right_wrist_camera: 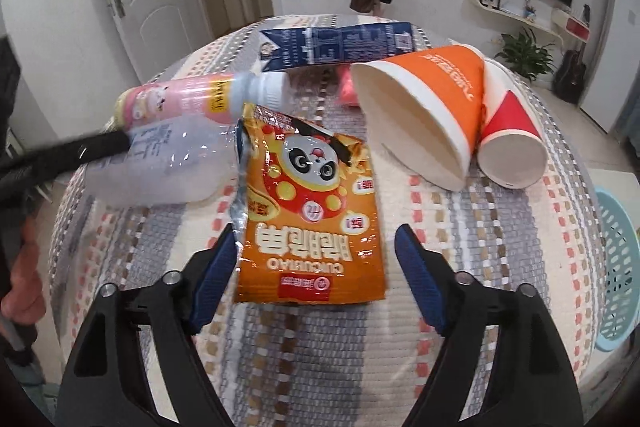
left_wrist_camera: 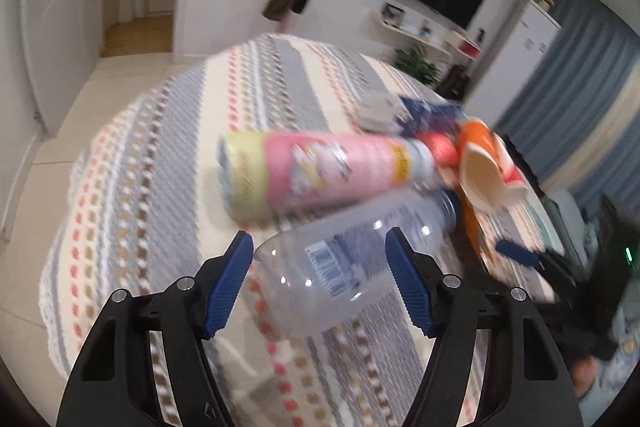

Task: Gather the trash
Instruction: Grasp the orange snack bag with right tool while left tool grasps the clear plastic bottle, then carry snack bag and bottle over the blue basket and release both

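In the left wrist view the left gripper [left_wrist_camera: 320,247] points down at a clear, crushed plastic water bottle [left_wrist_camera: 344,259] lying on its side on the striped woven tablecloth [left_wrist_camera: 160,147]. Its blue-padded fingers [left_wrist_camera: 230,283] stand on either side of the bottle's body, about half open; the pads look to be right at the plastic, but blur keeps me from telling whether they press on it, so it reads as a straddle set up for a grip across the bottle's width. Just behind lies a pink and yellow labelled drink bottle [left_wrist_camera: 320,175], also on its side, and beyond that the orange paper cup [left_wrist_camera: 480,163] and a dark blue carton [left_wrist_camera: 432,115]. In the right wrist view the right gripper [right_wrist_camera: 316,259] hangs over an orange foil snack bag with a panda print [right_wrist_camera: 312,219] that lies flat on the cloth with its torn mouth away from the camera. The jaws stand wide and hold nothing; the bag's lower end sits between them, the left pad near its edge and the right pad apart from it, probably so that a closing pinch would gather the thin foil. Farther back the orange cup and a red and white paper cup [right_wrist_camera: 508,143] lie tipped over side by side, in front of the blue carton. A light blue plastic basket [right_wrist_camera: 616,267] stands beside the table at the right edge, the likely place for the trash.
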Demonstrator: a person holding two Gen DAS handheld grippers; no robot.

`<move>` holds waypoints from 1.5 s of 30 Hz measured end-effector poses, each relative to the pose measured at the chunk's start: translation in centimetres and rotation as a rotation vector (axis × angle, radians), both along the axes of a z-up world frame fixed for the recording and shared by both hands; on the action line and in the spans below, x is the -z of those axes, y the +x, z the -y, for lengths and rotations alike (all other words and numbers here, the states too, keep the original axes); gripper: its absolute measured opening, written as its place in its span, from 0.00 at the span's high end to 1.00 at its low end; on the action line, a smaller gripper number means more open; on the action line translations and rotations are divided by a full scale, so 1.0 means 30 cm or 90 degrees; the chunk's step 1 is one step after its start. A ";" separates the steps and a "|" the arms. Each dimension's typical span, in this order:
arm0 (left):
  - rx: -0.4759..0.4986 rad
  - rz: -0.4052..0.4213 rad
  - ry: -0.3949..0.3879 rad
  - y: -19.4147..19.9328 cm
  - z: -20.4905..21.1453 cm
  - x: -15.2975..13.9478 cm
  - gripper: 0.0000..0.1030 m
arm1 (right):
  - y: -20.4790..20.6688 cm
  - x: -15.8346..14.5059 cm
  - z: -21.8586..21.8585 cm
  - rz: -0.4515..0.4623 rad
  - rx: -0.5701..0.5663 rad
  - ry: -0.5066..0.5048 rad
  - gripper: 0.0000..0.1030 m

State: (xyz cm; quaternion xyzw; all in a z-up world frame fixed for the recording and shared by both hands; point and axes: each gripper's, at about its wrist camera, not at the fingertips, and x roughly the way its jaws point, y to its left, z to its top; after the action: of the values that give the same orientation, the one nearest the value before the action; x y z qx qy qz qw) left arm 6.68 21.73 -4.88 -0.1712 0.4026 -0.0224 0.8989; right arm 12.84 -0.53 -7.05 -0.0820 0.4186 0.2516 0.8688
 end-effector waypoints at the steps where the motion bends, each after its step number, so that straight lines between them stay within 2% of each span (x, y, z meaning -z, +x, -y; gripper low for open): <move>1: 0.012 -0.003 -0.002 -0.011 0.012 0.001 0.36 | 0.004 0.001 0.005 -0.011 -0.007 0.011 0.40; 5: 0.079 -0.023 -0.010 -0.066 0.084 0.015 0.36 | -0.009 -0.005 0.004 -0.020 -0.022 0.034 0.58; 8: 0.125 -0.031 -0.007 -0.105 0.132 0.016 0.36 | -0.043 -0.017 0.002 0.000 -0.027 0.031 0.66; 11: 0.126 -0.021 0.017 -0.128 0.154 -0.003 0.32 | -0.067 -0.035 0.024 0.002 -0.022 0.042 0.70; 15: 0.109 -0.014 0.070 -0.106 0.187 -0.030 0.22 | -0.074 -0.071 0.087 0.005 -0.003 0.063 0.71; 18: 0.105 -0.033 0.110 -0.049 0.234 -0.025 0.22 | -0.052 -0.085 0.126 0.013 0.031 0.050 0.71; 22: 0.099 -0.058 0.185 0.022 0.308 0.003 0.23 | 0.012 -0.069 0.164 -0.015 0.035 0.050 0.71; 25: 0.089 -0.078 0.204 0.052 0.328 0.029 0.28 | 0.034 -0.061 0.158 -0.003 0.030 0.035 0.71; 26: 0.084 -0.085 0.207 0.057 0.332 0.038 0.31 | 0.042 -0.062 0.154 0.002 0.030 0.033 0.71; 30: 0.076 -0.093 0.203 0.069 0.334 0.060 0.32 | 0.056 -0.069 0.131 0.014 0.022 0.042 0.71; 32: 0.073 -0.090 0.200 0.071 0.337 0.061 0.35 | 0.065 -0.071 0.125 0.015 0.025 0.043 0.71; 33: 0.073 -0.089 0.199 0.074 0.340 0.061 0.37 | 0.071 -0.072 0.127 0.013 0.026 0.049 0.74; 35: 0.069 -0.084 0.201 0.080 0.344 0.059 0.42 | 0.082 -0.074 0.129 0.008 0.028 0.055 0.92; 37: 0.068 -0.072 0.196 0.072 0.353 0.048 0.44 | 0.086 -0.075 0.139 -0.003 0.019 0.073 0.97; 45: 0.060 -0.004 0.167 0.019 0.391 -0.047 0.48 | 0.027 -0.165 0.211 0.031 -0.010 0.124 0.99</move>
State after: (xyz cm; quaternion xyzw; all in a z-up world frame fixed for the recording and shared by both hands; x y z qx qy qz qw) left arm 7.25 10.01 -3.47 -0.0329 0.4128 -0.0111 0.9102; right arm 13.67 -6.84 -2.11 -0.0063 0.3703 0.2957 0.8806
